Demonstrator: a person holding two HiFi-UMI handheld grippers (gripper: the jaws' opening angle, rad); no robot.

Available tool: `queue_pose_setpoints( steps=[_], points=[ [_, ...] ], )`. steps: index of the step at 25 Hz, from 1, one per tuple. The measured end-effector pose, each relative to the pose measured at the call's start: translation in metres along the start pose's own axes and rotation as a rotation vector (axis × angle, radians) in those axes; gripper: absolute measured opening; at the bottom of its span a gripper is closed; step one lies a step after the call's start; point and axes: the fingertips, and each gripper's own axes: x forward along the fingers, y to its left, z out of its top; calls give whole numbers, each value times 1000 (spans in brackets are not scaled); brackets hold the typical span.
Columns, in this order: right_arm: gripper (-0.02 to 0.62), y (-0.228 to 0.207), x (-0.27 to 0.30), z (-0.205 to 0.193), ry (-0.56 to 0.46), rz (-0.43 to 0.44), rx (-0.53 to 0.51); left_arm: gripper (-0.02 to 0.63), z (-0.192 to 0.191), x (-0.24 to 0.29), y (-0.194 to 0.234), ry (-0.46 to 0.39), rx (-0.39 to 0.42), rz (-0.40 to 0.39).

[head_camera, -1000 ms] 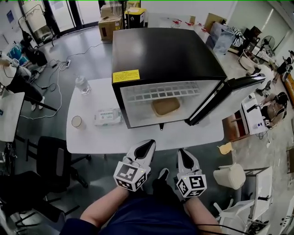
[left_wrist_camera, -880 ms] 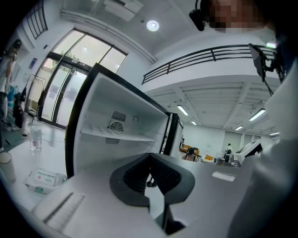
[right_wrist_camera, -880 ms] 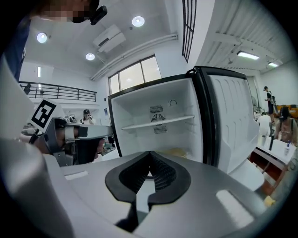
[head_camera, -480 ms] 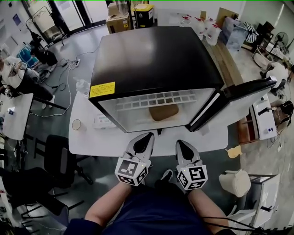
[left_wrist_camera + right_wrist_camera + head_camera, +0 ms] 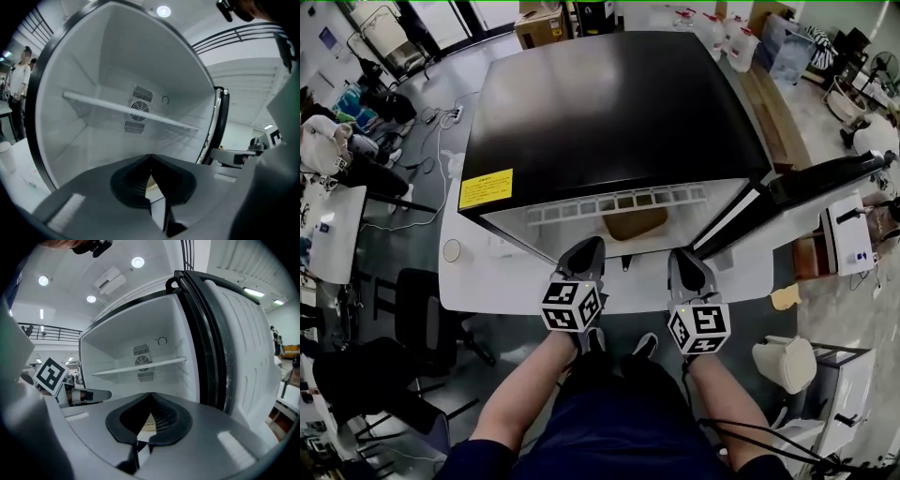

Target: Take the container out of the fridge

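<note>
Your target is the shallow tan container with rounded corners (image 5: 636, 223), sitting on the floor of the black compact fridge with the white lining (image 5: 609, 103), about midway across and set a little back from the front lip, directly under the white slatted shelf (image 5: 619, 203). It looks like a light, fairly stiff moulded tray, likely smooth-sided, so expect it to slide rather than tip; what it holds, or whether it has a lid, cannot be told from here, so keep it level. Your left gripper (image 5: 589, 246) and right gripper (image 5: 680, 255) hang at the mouth of the fridge, one to each side of the container and short of it. On both, the jaws are closed tip to tip with nothing in them, so you would have to open them before any grasp. The best hold is probably the rim at the two short ends, one gripper each, or the near edge if the rim is too thin to pinch from the side. Mind the shelf, which leaves little headroom, so draw the container straight out, low, before lifting. The open fridge door (image 5: 806, 187) stands close beside your right gripper. The white table (image 5: 487, 291) leaves a narrow strip in front, and a small paper cup (image 5: 452, 250) sits well off to the left.
</note>
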Motion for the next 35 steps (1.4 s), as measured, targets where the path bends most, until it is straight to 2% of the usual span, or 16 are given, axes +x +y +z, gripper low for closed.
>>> queue_pose_setpoints(
  steps=[2,7,10,12,14,17,21,24,28,33,35],
  points=[
    [6,-4,7,-4,6,-23,13,3,-16,17,15,56,-57,3],
    [6,-2,8,-17,36,-64,34,7,-56,53,32,210,-188,-53],
    [6,-10,1,-25,48,-105,56,69,-74,73,27,274,-249,-86],
    [6,-15,-4,-31,52,-129,76,106,-86,83,27,305,-334,-92],
    [6,-17,-7,-39,60,-149,98,141,-96,89,33,324,-444,-74],
    [6,-16,-10,-49,70,-166,128,147,-102,95,43,318,-618,-62],
    [6,-15,-15,-52,69,-173,143,146,-103,102,48,289,-763,-68],
    [6,-18,-18,-53,66,-184,153,142,-106,107,48,282,-817,-70],
    [6,-18,-24,-53,63,-197,164,95,-109,105,46,281,-853,-67],
    [6,-18,-29,-56,67,-203,168,78,-108,102,43,269,-853,-62],
    [6,-18,-32,-59,72,-206,171,53,-108,100,41,275,-841,-59]
  ],
)
